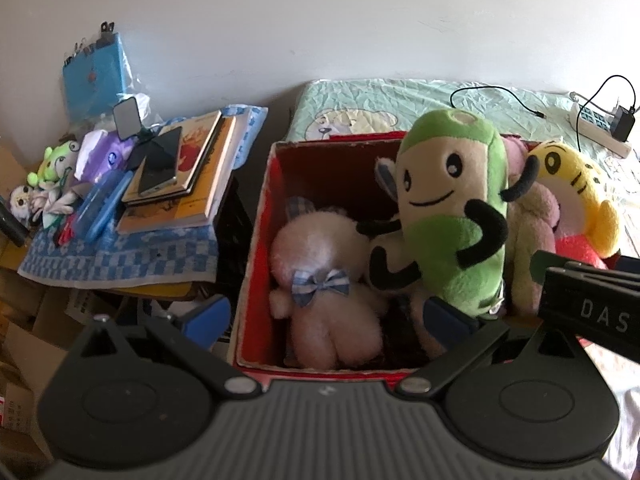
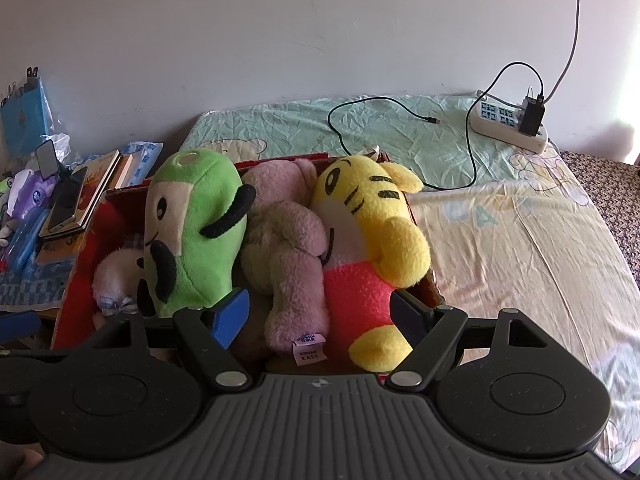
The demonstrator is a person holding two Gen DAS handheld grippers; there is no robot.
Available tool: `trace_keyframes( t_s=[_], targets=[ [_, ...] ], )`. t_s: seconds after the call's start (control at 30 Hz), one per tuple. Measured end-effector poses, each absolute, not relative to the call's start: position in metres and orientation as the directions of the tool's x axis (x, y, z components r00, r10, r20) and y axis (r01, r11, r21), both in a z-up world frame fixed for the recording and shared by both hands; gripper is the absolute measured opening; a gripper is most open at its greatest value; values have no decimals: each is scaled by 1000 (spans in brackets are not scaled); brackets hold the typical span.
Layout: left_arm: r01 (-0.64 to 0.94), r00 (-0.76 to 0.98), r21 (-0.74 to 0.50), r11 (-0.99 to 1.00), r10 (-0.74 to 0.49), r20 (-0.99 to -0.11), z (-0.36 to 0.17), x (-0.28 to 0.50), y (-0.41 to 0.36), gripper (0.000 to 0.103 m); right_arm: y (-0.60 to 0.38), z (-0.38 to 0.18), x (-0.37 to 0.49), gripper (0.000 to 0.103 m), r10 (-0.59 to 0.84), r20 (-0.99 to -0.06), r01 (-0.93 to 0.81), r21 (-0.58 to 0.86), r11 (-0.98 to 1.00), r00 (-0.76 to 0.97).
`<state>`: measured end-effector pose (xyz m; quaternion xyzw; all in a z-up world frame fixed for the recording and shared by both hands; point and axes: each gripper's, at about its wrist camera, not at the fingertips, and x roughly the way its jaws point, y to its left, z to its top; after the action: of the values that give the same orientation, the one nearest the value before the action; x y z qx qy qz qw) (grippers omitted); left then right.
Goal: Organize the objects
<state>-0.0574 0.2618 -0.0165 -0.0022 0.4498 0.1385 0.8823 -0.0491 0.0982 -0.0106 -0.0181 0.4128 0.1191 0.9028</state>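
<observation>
Four plush toys fill the red box (image 2: 80,248) on the bed (image 2: 500,240): a white one (image 1: 320,280) low at the left, a green one (image 2: 192,232) standing, a pink one (image 2: 288,248) and a yellow one (image 2: 372,232) at the right. I have both grippers released and hovering at the near edge, holding nothing: my left gripper (image 1: 328,316) over the white toy, my right gripper (image 2: 320,312) over the pink toy's legs. I judge the step is settling the toys. To do it well I would close on a thick, soft part, not the label (image 2: 308,354), and press gently so the green toy does not tip out. Books (image 1: 180,176) sit apart on the left surface (image 1: 120,264).
</observation>
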Motion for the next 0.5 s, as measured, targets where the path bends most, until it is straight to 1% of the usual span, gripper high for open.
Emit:
trace_keyframes(
  t_s=[0.5],
  targets=[
    [-236,566,122,964,239,-789,-14,-64,257,103,97,-9,-54,80,191,-751,-228,56,972,632]
  ],
)
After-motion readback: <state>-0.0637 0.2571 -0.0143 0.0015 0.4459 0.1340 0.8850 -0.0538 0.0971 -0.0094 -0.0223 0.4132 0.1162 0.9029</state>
